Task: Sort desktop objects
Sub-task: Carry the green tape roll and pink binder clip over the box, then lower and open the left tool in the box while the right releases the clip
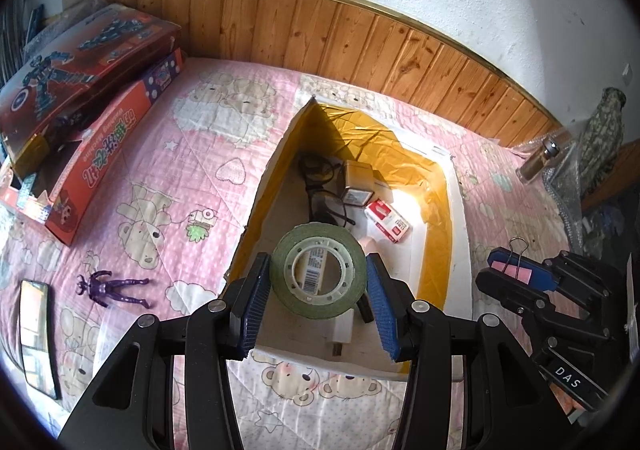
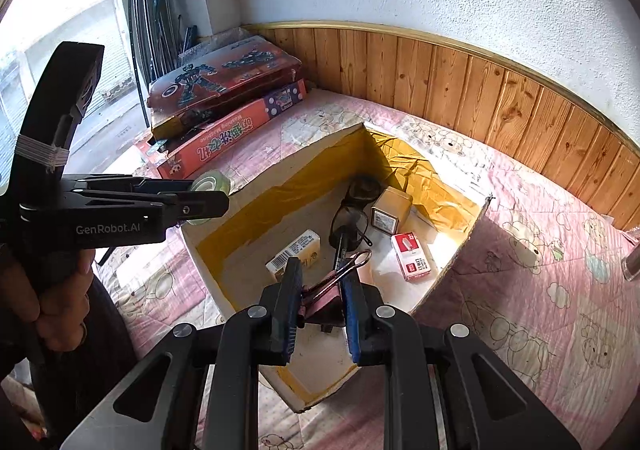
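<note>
- Quilted pink bear-print blanket [image 1: 168, 186] is covering the whole surface, soft and puffy looking.
- White foam box [image 1: 456, 210] lined with crinkly yellow tape is sitting open on it, holding glasses [image 2: 352, 222], a small red-white carton [image 2: 412, 256] and other bits.
- Left gripper [image 1: 318, 292] is squeezing a round green tape roll [image 1: 318, 276] right over the box.
- Right gripper [image 2: 320, 306] is clamping a pink binder clip [image 2: 324, 300], wire handles poking up, above the box's near edge.

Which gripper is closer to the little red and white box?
Right. The right gripper, holding a binder clip, hovers just beside the red and white box. The left gripper, holding tape, is farther back.
</note>
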`<state>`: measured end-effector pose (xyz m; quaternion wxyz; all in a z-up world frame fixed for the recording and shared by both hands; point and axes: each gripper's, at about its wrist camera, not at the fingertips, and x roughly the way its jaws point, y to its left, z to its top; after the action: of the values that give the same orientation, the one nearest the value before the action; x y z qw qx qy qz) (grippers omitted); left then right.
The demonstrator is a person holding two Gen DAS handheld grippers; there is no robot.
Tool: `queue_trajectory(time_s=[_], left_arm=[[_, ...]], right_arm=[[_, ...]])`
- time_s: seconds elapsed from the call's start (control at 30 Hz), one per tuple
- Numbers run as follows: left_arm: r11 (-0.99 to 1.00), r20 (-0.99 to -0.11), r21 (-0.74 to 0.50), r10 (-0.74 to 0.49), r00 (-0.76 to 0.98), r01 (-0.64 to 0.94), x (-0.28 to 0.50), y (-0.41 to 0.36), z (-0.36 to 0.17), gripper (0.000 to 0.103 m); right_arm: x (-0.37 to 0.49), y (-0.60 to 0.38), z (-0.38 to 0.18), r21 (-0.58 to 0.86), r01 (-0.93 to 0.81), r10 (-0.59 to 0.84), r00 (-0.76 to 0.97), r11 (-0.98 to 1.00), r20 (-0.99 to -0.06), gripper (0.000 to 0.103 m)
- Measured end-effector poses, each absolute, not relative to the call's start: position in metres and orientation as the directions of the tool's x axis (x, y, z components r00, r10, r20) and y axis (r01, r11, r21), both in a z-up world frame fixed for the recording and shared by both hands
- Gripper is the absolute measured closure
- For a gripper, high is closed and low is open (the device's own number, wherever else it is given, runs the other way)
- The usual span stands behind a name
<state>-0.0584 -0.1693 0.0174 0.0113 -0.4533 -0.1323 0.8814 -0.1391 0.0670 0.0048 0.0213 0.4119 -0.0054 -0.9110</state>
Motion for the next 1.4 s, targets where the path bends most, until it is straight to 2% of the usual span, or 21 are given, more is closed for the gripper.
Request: queue_trajectory(time_s=[0.4,0.97,1.4], left_arm=[[-0.973,-0.844,-0.225,0.169,-0.508,0.051,-0.112,-0.168,0.001,0.054],[-0.992,-0.912,-0.123,0.119,-0.392,-0.015,-0.155,-0.157,-0.038,0.054],[-0.995,-0.943,-0.088,0.098,-0.318,-0.047,-0.153,-0.156,-0.061,0.053]], right_arm=[[-0.186,0.092,-0.016,0.049,0.011,-0.047,-0.584,-0.999,-0.810,0.082],[-0.247,0.113,-0.050,-0.001,0.024,-0.011,-0.470,-1.000,-0.883,0.082],[-0.297,0.142,-0.083,0.108,-0.067,-0.081,-0.323,-0.992,-0.943,0.082]])
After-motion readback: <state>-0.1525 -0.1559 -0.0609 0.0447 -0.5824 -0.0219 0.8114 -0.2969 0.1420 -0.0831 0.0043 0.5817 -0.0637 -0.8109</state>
